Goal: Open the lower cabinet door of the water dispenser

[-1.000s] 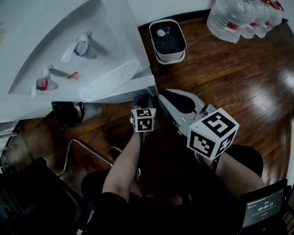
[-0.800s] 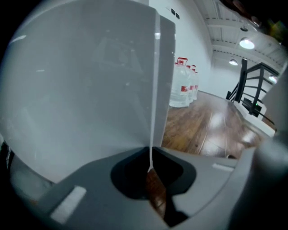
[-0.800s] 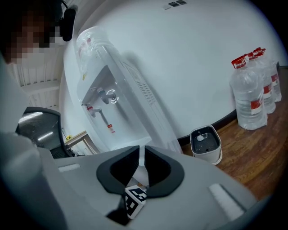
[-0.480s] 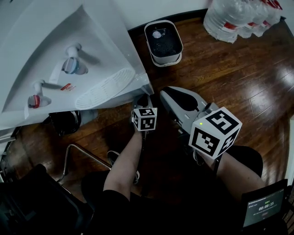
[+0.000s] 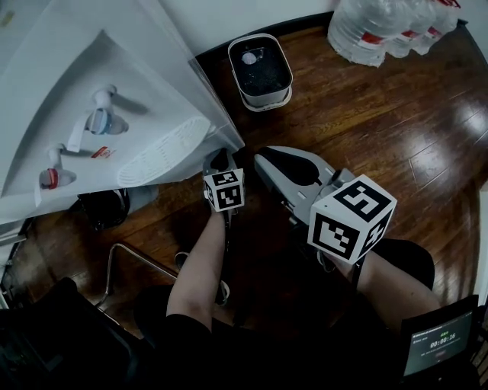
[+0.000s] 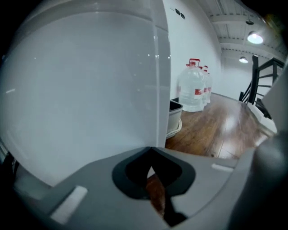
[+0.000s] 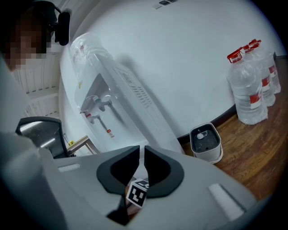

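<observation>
Smooth, plain white lower cabinet door (image 6: 90,90) fills the frame's left. The left tool (image 6: 150,155), pressed together, sits by the door's right edge. The right tool (image 7: 141,152) is all but closed and empty.

I see a glossy dark-brown wooden plank floor (image 5: 396,114) meeting a plain white wall (image 5: 229,17); round ceiling lamps (image 6: 254,38) glow.

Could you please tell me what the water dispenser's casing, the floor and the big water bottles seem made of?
Water dispenser casing: probably white plastic, smooth with soft sheen.
Floor: wood or wood-look planks, dark, glossy; seams and reflections show.
Water bottles: likely clear plastic, translucent with red labels.
</observation>
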